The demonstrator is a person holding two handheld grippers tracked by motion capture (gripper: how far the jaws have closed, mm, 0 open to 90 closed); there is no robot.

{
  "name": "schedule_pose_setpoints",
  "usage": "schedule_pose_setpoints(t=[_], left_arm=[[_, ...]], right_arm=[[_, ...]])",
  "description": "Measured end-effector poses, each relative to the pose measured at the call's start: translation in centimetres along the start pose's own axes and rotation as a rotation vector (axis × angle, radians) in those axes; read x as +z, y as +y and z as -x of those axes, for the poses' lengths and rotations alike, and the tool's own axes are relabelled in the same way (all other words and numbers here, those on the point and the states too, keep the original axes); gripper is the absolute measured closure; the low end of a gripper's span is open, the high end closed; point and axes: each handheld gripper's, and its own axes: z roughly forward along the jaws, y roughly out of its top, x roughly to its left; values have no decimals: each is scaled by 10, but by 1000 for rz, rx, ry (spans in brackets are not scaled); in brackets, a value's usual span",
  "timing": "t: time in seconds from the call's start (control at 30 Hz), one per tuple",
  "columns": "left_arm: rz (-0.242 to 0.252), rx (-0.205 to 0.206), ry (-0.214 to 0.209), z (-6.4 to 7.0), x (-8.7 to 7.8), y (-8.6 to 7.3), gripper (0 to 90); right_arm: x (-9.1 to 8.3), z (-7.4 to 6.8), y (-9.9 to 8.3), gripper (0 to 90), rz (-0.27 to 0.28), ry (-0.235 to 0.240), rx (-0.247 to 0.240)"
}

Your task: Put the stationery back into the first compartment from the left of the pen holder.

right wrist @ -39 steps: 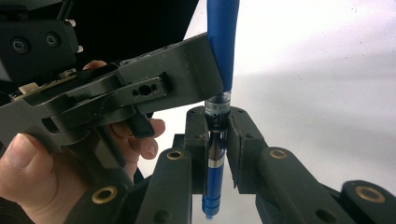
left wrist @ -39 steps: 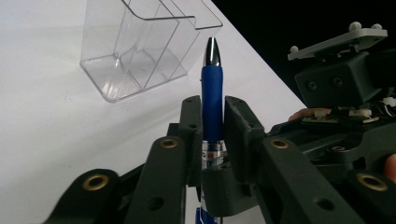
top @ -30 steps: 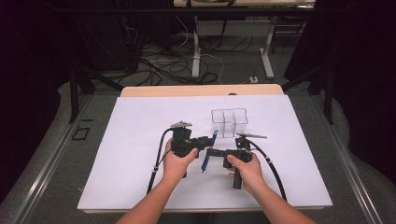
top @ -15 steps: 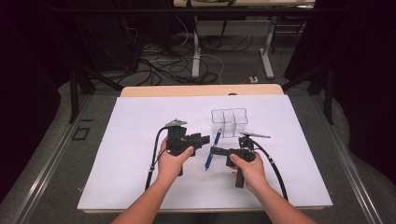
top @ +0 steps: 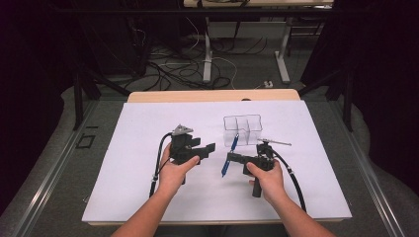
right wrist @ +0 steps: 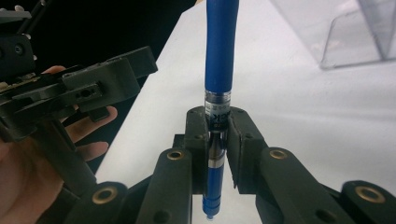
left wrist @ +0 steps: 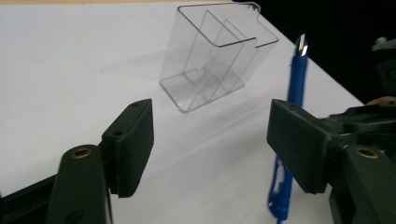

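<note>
A blue pen [top: 226, 167] hangs tilted above the white table, with my right gripper [top: 230, 157] shut on its middle. In the right gripper view the jaws [right wrist: 217, 135] clamp the clear section of the pen [right wrist: 221, 46], whose blue grip points away from the camera. My left gripper [top: 208, 150] is a short way left of the pen, open and holding nothing. The left gripper view shows its jaws [left wrist: 210, 149] spread wide, the pen [left wrist: 296, 88] standing just beyond the right jaw. A clear divided box [top: 242, 129] stands upright behind the pen.
White sheet [top: 138, 197] covers the table, with a wooden edge [top: 212, 96] at the back. Each gripper trails a black cable [top: 157, 170] toward the near edge. The clear box [left wrist: 212, 56] is a little beyond the open left jaws. A hand [right wrist: 88, 128] holds the left gripper [right wrist: 84, 88].
The left gripper has drawn back to the left, away from the pen. The right gripper has shifted slightly right with the pen in it, so the two hands are farther apart.
</note>
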Motion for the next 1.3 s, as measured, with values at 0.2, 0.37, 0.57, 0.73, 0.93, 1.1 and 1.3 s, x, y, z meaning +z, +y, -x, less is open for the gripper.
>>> schedule_pose_setpoints(t=[0.2,0.37,0.57,0.73,0.93,1.1,1.3], left_arm=[[-7,35,51,-7,-8,-1,274],[-20,63,81,-13,-14,-4,257],[-18,53,108,-16,-17,-7,202],[-31,35,121,-20,-18,-10,159],[-40,13,137,-23,-18,-14,105],[-39,22,142,-26,-19,-17,47],[-55,64,161,-30,-19,-21,1]], right_arm=[[-6,-4,7,797,28,-27,-64],[-12,-8,13,797,74,-56,-122],[-17,-10,20,796,125,-80,-196],[-19,-16,27,796,150,-116,-274],[-18,-22,36,796,165,-138,-347],[-15,-27,43,796,187,-152,-387],[-12,-33,52,796,200,-168,-444]])
